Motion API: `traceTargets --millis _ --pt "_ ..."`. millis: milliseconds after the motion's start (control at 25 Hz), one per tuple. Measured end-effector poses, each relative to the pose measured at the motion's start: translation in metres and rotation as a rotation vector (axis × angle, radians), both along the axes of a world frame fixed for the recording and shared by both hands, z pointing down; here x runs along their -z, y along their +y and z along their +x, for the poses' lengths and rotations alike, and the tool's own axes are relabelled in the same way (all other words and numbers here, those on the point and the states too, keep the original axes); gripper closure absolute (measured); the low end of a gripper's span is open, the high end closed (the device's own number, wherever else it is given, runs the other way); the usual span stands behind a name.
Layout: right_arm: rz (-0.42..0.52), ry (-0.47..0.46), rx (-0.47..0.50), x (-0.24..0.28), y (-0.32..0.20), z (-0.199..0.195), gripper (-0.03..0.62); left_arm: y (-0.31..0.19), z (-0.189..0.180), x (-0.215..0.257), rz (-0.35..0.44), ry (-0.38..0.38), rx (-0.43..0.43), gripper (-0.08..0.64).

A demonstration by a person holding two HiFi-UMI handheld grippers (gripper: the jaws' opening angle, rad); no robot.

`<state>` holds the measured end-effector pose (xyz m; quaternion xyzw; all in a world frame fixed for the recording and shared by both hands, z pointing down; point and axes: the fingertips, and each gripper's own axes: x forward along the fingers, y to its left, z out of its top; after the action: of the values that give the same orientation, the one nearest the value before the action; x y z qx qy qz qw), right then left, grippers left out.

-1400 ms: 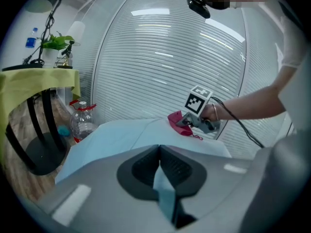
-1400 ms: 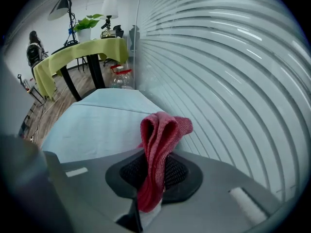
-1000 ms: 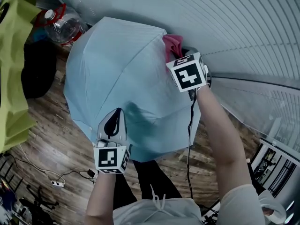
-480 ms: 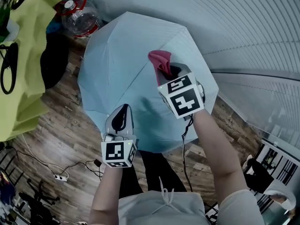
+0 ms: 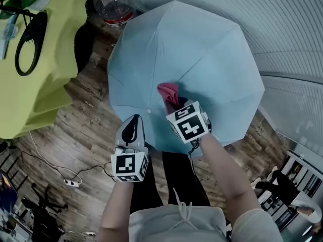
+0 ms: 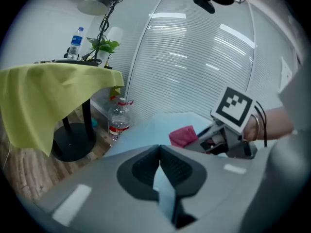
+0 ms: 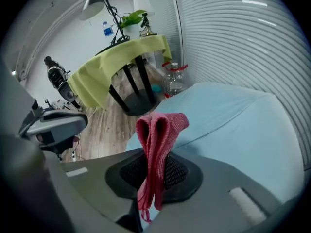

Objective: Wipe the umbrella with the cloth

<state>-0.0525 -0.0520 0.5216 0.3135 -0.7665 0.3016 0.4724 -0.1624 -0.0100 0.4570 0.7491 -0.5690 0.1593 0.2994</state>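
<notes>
Entry, wiping job, stage judged mid-course. Item one: umbrella (image 5: 202, 59), pale blue, open, its canopy facing up toward you above the wooden floor (image 5: 81, 130), with the yellow-draped table (image 5: 45, 74) and a water bottle (image 5: 115, 5) just beyond its far-left edge. Its shaft and handle are hidden under the canopy. Item two: cloth (image 5: 169, 92), pink-red, folded double, lying on a near panel between the crown and the near rim. Item three: your right gripper (image 5: 175, 104), jaws clamped on the cloth. In the right gripper view the fold stands out past the fingertips while the loose ends hang back behind the pads. The projecting fold meets the canopy as seen from the head view, though firm contact cannot be confirmed. Item four: your left gripper (image 5: 131, 127), jaws closed on a strip of the canopy's near rim, steadying the umbrella; the blue fabric runs straight between its pads in the left gripper view. Condition: no dirt, streak or damp mark shows on any panel, so what has been wiped cannot be told. By judgement, the far and right-hand panels, well apart from the cloth, are left for you to cover.
</notes>
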Motion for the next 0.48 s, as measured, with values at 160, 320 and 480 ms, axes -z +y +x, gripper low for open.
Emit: traceTargets --millis 160,320,480 --pt "-0.063 0.012 -0.004 -0.039 0.038 -0.020 0.535 0.027 -0.026 -0.016 -0.038 0.007 0.007 0.552" --pt "-0.122 -0.007 -0.036 -0.075 0.061 -0.037 0.537 0.045 -0.041 -0.039 -0.075 0.006 0.006 0.552" --pt "-0.147 -0.019 -0.061 -0.100 0.075 -0.046 0.537 0.052 -0.049 -0.055 -0.089 0.007 0.011 0.552"
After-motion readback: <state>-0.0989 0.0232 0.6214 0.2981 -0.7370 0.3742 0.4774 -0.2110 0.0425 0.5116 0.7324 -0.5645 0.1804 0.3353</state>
